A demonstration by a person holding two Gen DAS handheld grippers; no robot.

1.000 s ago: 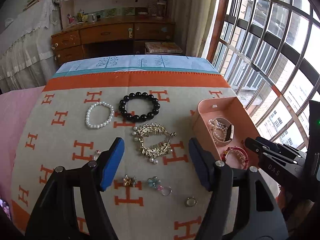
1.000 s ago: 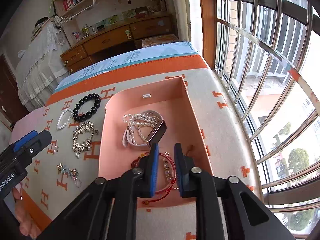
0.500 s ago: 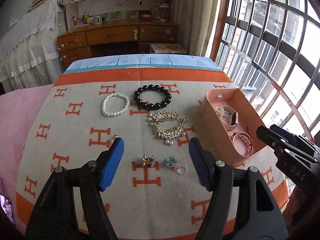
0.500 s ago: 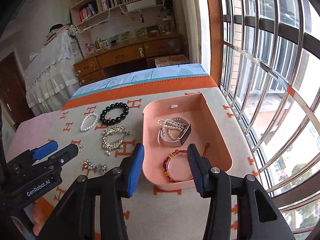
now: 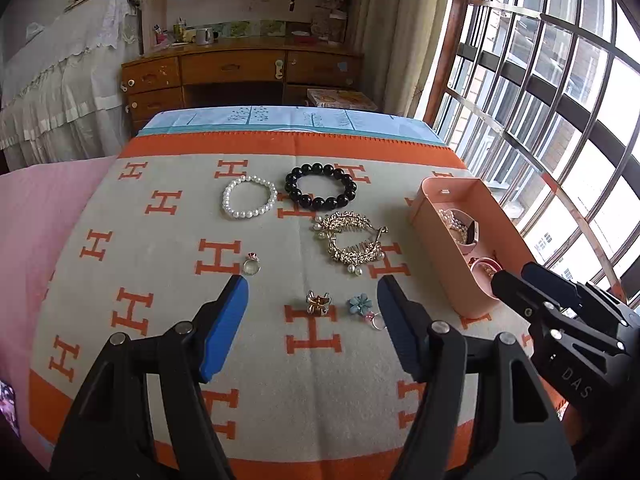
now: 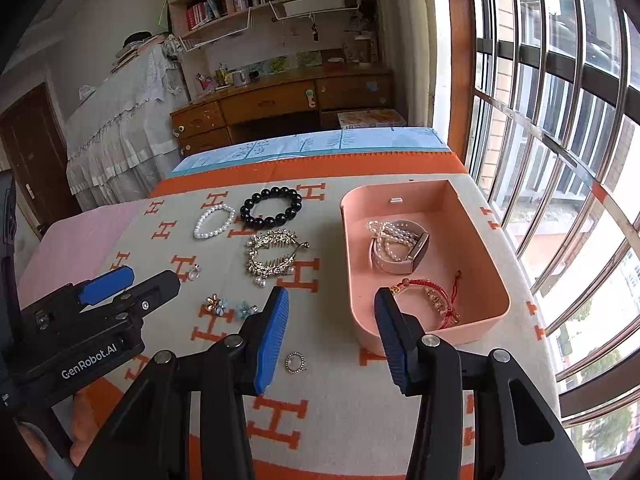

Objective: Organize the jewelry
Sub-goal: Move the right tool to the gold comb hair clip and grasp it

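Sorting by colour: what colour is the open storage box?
Pink box, clearest in right wrist view.

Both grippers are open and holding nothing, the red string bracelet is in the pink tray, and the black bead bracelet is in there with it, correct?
Not quite. The black bead bracelet lies on the blanket, outside the pink tray, as the right wrist view shows. The rest holds: the red string bracelet is in the tray, and the left gripper and right gripper are open and holding nothing.
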